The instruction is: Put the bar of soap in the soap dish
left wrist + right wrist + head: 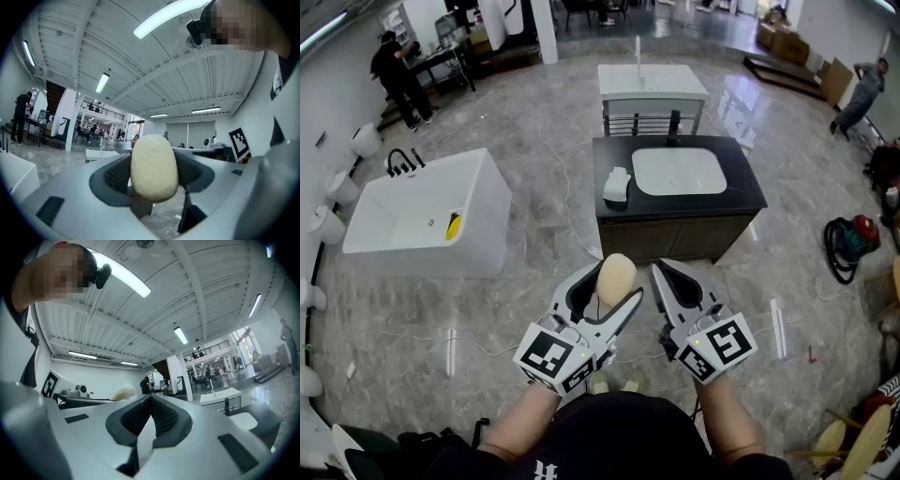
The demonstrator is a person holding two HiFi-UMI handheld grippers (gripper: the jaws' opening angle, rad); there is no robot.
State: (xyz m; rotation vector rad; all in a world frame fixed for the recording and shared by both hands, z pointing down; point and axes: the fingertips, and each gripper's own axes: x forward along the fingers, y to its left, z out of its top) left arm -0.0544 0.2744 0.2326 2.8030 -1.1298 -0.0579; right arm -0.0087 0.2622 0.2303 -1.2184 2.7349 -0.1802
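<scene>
Bright, even light falls from long ceiling tubes [173,16], and the polished floor [741,112] throws back pale glare with only faint shadows. Both gripper views bend strongly toward dark, rounded corners. Their nearest surfaces look soft, while the hall behind stays fairly sharp.

Open floor [546,239] from left hand-held gripper [615,281] to dark vanity [675,236]; bathtub [422,225] seemingly aside.
</scene>
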